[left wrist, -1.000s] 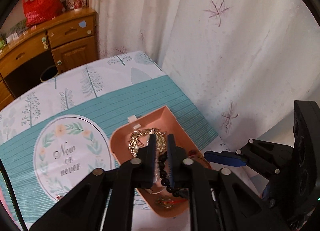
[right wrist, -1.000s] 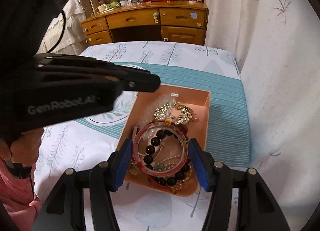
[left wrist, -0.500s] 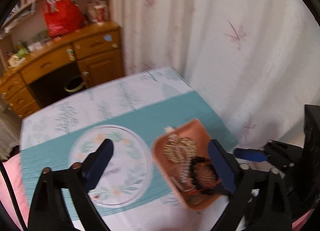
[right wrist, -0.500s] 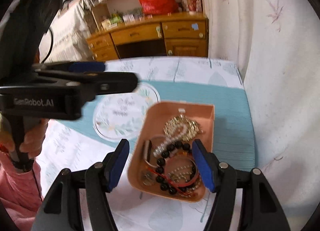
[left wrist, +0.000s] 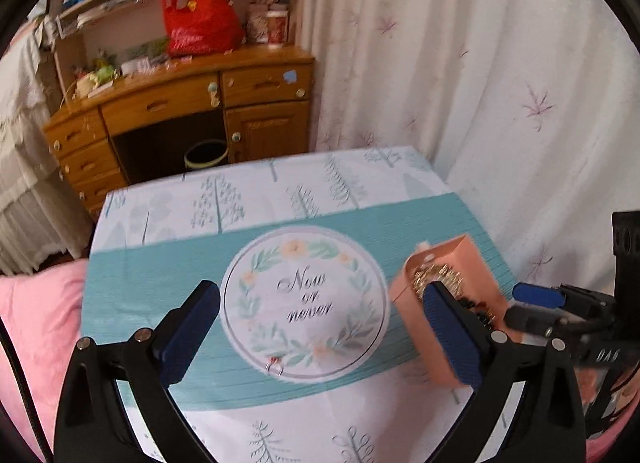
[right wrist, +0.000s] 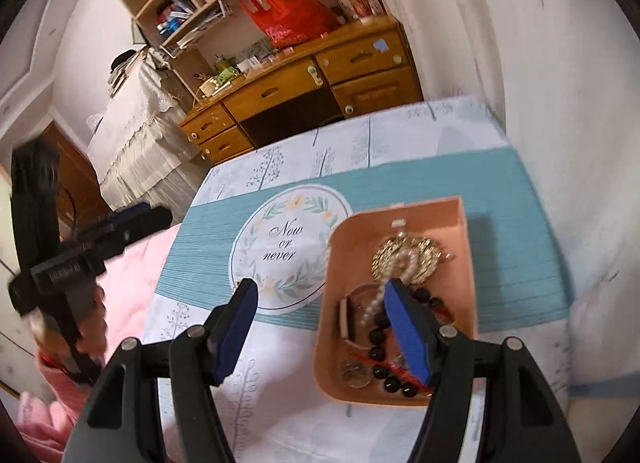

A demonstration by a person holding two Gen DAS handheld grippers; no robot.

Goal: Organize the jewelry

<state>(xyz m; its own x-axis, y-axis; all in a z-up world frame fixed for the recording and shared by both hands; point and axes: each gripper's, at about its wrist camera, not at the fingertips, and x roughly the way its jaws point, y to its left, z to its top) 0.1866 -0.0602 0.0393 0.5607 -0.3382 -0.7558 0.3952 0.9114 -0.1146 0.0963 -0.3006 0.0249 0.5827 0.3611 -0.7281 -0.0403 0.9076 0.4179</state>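
Note:
A pink tray [right wrist: 420, 219] sits on the right of the printed tablecloth [right wrist: 500, 191]. It holds a gold necklace [right wrist: 424, 259], a pearl strand [right wrist: 376, 299], black beads [right wrist: 378, 351] and a red bangle, partly hidden. My right gripper [right wrist: 322, 327] is open and empty, its right finger over the tray and its left finger over the cloth. My left gripper [left wrist: 320, 333] stands wide open over the round "Now or never" print [left wrist: 304, 295], empty. A small ring [left wrist: 275, 366] lies on the cloth between its fingers. The tray [left wrist: 468, 263] is just past its right finger.
A curtain [left wrist: 480, 83] hangs along the table's right side. Beyond the far edge stands a wooden desk [left wrist: 180, 95] with a red bag [left wrist: 200, 23]. Pink bedding [left wrist: 36, 323] lies to the left. A hand [right wrist: 94, 327] holds the left gripper [right wrist: 148, 215].
The left gripper went from shut above the tray to wide open, moving left over the round print. The right gripper widened, and the red bangle between its pads now lies in the tray.

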